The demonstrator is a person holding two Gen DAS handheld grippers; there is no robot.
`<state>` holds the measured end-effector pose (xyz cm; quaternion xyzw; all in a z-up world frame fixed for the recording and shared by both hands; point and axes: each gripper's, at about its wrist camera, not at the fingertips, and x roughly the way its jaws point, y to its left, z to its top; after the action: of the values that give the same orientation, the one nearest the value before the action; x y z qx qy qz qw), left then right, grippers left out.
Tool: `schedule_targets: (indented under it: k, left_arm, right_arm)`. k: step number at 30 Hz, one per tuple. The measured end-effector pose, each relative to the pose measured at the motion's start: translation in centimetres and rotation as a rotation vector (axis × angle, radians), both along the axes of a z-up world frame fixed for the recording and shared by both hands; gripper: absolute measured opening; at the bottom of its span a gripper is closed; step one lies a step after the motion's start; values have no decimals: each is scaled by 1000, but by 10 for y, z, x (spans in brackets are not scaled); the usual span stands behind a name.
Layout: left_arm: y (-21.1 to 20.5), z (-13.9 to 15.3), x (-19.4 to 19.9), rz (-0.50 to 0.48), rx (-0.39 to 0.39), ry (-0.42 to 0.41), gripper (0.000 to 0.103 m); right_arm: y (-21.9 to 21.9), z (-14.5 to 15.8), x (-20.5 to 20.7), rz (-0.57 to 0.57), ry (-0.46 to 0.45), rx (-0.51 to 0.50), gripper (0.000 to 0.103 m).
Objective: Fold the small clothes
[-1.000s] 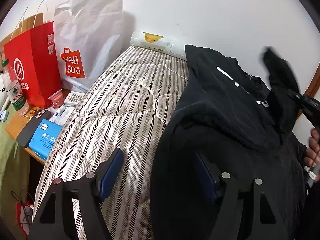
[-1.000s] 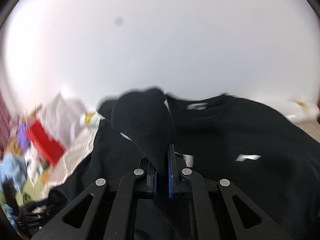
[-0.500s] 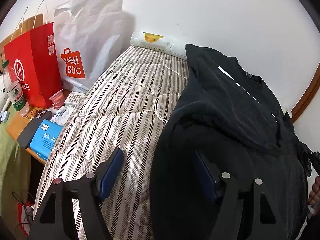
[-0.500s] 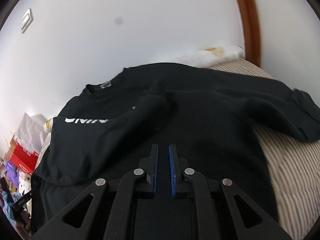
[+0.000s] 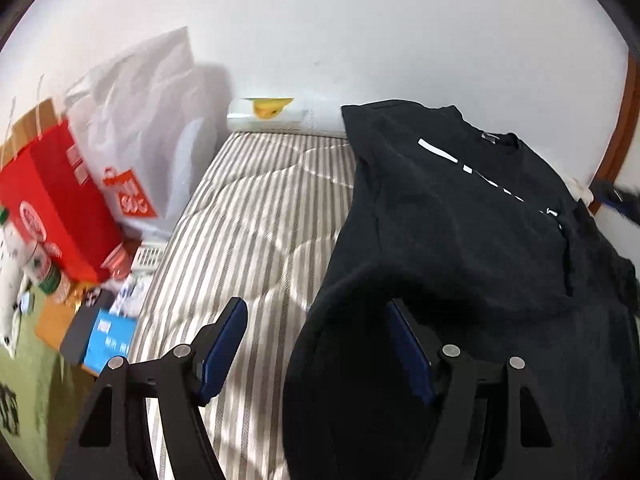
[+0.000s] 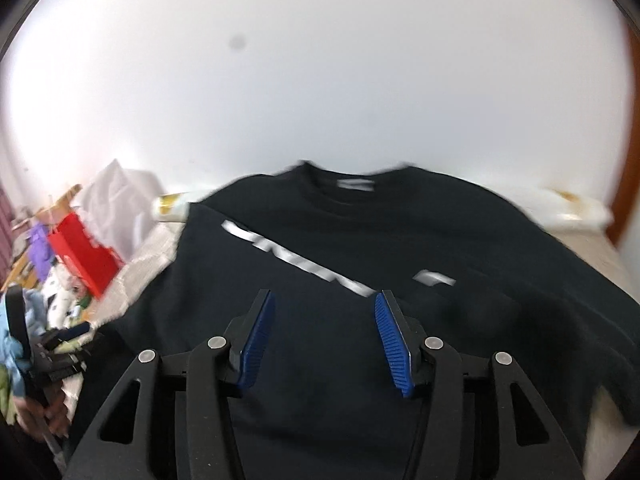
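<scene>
Both grippers pointed steeply down over the black T-shirt point(image 6: 400, 248), which lay across the striped mattress point(image 5: 256, 216) against its wall edge. The right gripper point(image 6: 324, 336) had just been opening, the sleeve pinched a second before now released. The left gripper point(image 5: 316, 344) stood wide, straddling the shirt's hem unclamped.

The white lettering point(image 6: 300, 258) on the black shirt point(image 6: 320, 352) was smeared and unreadable. The shirt's lower hem ran off the frame. The clutter point(image 5: 100, 304) beside the bed was blurred.
</scene>
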<state>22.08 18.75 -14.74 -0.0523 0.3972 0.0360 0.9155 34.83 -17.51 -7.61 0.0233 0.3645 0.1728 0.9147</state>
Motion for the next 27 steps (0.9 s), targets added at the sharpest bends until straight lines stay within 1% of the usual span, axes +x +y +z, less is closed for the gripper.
schedule_targets:
  k: [4, 6, 7, 9, 10, 12, 16, 18, 19, 20, 21, 22, 23, 24, 25, 27]
  left_arm:
    - [-2, -7, 8, -44, 0, -4, 58]
    - [-4, -8, 9, -57, -14, -16, 52]
    - [-3, -9, 9, -67, -22, -25, 50]
    - [-5, -10, 11, -80, -35, -42, 44]
    - [-4, -12, 11, -86, -54, -50, 43]
    - [-6, -14, 14, -84, -66, -45, 38]
    - [-6, -12, 11, -87, -93, -68, 32]
    - [-6, -11, 10, -89, -98, -71, 24]
    - [-5, -11, 9, -86, -107, -73, 22]
    - [-3, -11, 8, -79, -116, -75, 17]
    - [-1, -11, 8, -74, -123, -76, 9]
    - [3, -10, 6, -50, -122, -80, 10]
    - [7, -9, 4, -30, -124, -85, 9]
    - [14, -9, 2, -8, -137, -86, 9]
    - [20, -10, 1, 12, -155, -83, 9]
    - [33, -13, 2, 53, -191, -70, 9]
  right_arm:
    - [62, -11, 45, 114, 39, 26, 52]
    - [95, -19, 65, 175, 49, 6, 52]
    - [105, -21, 69, 194, 47, -5, 52]
    - [130, -27, 85, 236, 45, -25, 52]
    - [143, -30, 94, 255, 49, -30, 52]
    - [168, -37, 112, 290, 62, -29, 52]
    - [201, -52, 140, 309, 73, -37, 52]
    - [216, -63, 155, 308, 89, -33, 50]
    - [219, -66, 159, 305, 96, -32, 47]
    - [223, -70, 163, 308, 103, -19, 33]
    - [228, -73, 166, 325, 118, -8, 14]
    - [233, -75, 168, 340, 126, -3, 10]
    - [237, -74, 167, 341, 106, -7, 9]
    - [241, -69, 163, 336, 52, -17, 8]
    - [245, -64, 162, 339, 17, -14, 8]
    - [246, -51, 163, 335, -18, 37, 7]
